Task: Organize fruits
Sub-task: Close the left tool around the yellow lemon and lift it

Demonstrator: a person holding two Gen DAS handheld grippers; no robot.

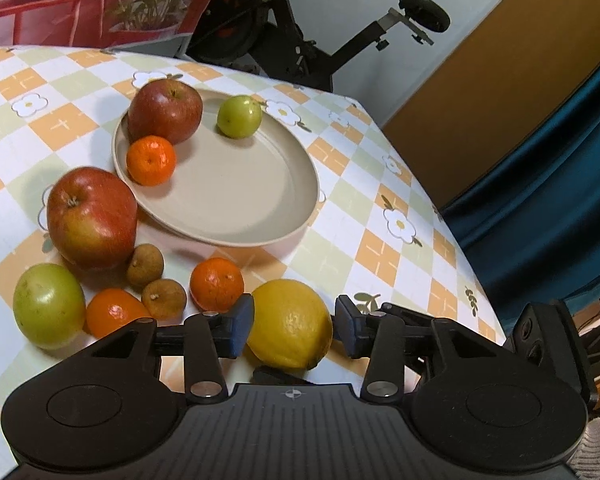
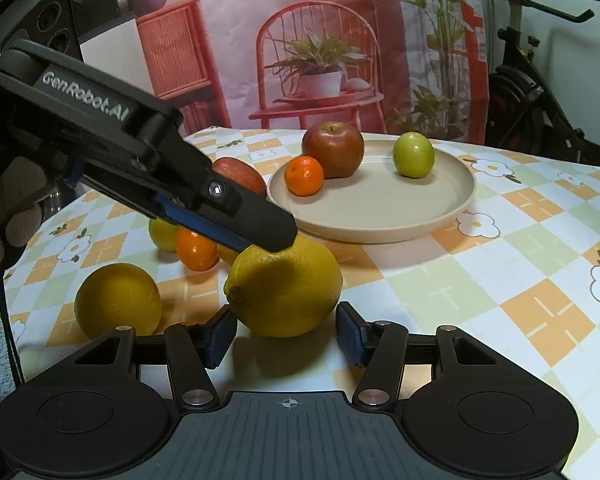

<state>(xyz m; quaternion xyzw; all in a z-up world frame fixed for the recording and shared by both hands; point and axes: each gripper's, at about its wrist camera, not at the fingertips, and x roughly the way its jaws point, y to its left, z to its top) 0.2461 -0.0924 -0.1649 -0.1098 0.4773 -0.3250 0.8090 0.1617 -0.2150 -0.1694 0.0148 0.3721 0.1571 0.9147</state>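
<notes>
A beige plate point(image 1: 260, 216) point(image 2: 440, 216) holds a red apple point(image 1: 165, 110) point(image 2: 333, 149), a mandarin point(image 1: 151, 160) point(image 2: 304, 175) and a green fruit point(image 1: 239, 116) point(image 2: 414, 155). A yellow lemon point(image 1: 290, 323) point(image 2: 286, 286) lies on the table between the open fingers of my left gripper point(image 1: 294, 323), which reaches it from above in the right wrist view point(image 2: 276, 236). My right gripper point(image 2: 286, 334) is open, with its fingers on either side of the same lemon's near side. A second lemon point(image 2: 118, 300) lies to the left.
On the checked tablecloth point(image 1: 380, 248) left of the plate lie a second red apple point(image 1: 92, 218), a green fruit point(image 1: 48, 306), two mandarins point(image 1: 217, 283) point(image 1: 114, 312) and two small brown fruits point(image 1: 145, 266). An exercise bike point(image 1: 300, 40) stands behind the table.
</notes>
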